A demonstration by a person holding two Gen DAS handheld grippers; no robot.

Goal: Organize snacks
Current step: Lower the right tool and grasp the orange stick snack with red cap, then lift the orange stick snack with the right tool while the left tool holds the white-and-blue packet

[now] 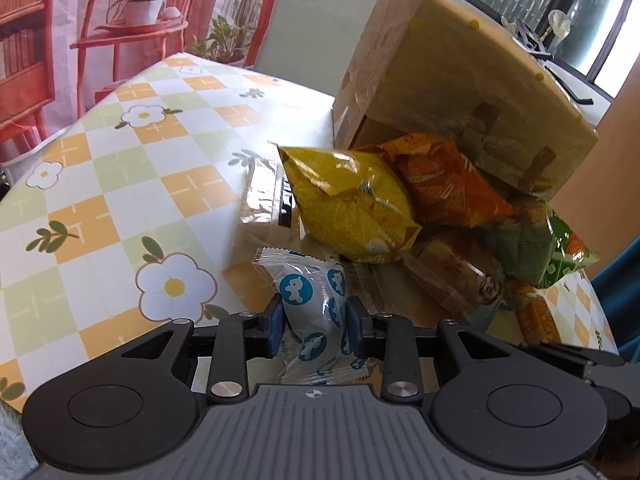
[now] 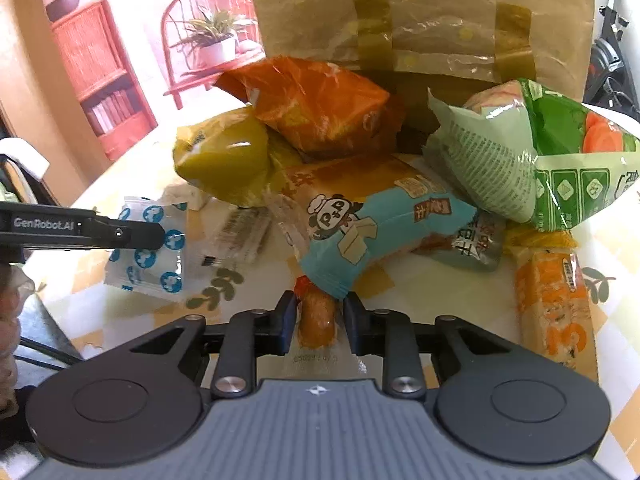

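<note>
A white packet with blue round prints [image 1: 312, 300] lies at the near edge of the snack pile, and my left gripper [image 1: 316, 320] is shut on it, a pad pressing each side. The right wrist view shows the same packet [image 2: 152, 256] with a left finger [image 2: 136, 234] over it. My right gripper [image 2: 318, 320] is shut on an orange sausage stick in a clear wrapper [image 2: 318, 316], whose far end runs under a light-blue panda packet [image 2: 380, 232].
A taped cardboard box [image 1: 460, 80] stands open-sided behind the pile on the flowered checked tablecloth [image 1: 120, 160]. Spilling from it are a yellow bag [image 1: 352, 208], an orange bag [image 1: 448, 184] and a green bag [image 2: 540, 160]. A long orange pack [image 2: 556, 304] lies at the right.
</note>
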